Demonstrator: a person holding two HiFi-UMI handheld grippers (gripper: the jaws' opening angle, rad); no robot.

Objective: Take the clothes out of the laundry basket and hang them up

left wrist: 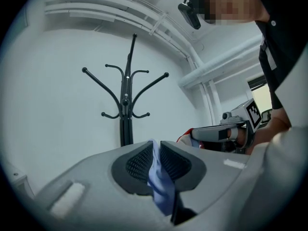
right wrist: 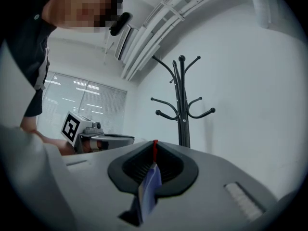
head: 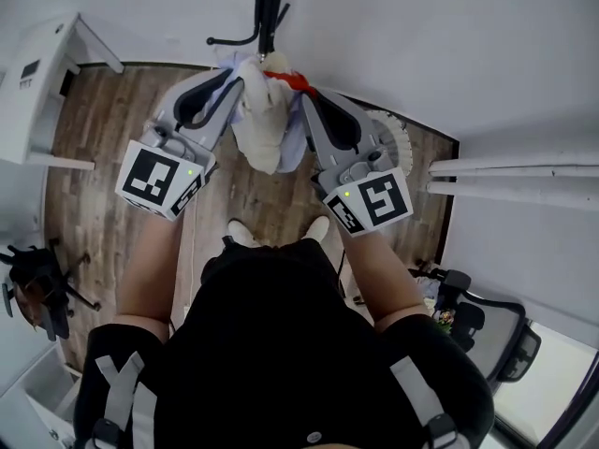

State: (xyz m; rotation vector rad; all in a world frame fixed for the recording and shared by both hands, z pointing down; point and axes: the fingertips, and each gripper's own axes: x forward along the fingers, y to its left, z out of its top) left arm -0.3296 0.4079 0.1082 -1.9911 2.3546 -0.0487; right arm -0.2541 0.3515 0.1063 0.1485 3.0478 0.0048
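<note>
Garment [head: 260, 124] is out of the laundry basket [head: 402, 140], held up. Left gripper [head: 232, 90] and right gripper [head: 307, 101] jaws are each clamped on its cloth. Coat stand [left wrist: 126, 105] ahead; hanging not yet done.

At 6 o'clock the left gripper [left wrist: 156, 148] has its two dark ribbed jaws pressed together on a fold of pale blue cloth [left wrist: 161, 186], which runs down between them toward the camera. A black coat stand [left wrist: 126, 105] rises upright just past 12 o'clock of the jaws, against a white wall [left wrist: 57, 105]. At 3 o'clock the right gripper [left wrist: 197, 134] reaches in level, with a bit of red fabric [left wrist: 185, 136] at its tip. White pipes [left wrist: 211, 66] cross at 1 o'clock.
</note>
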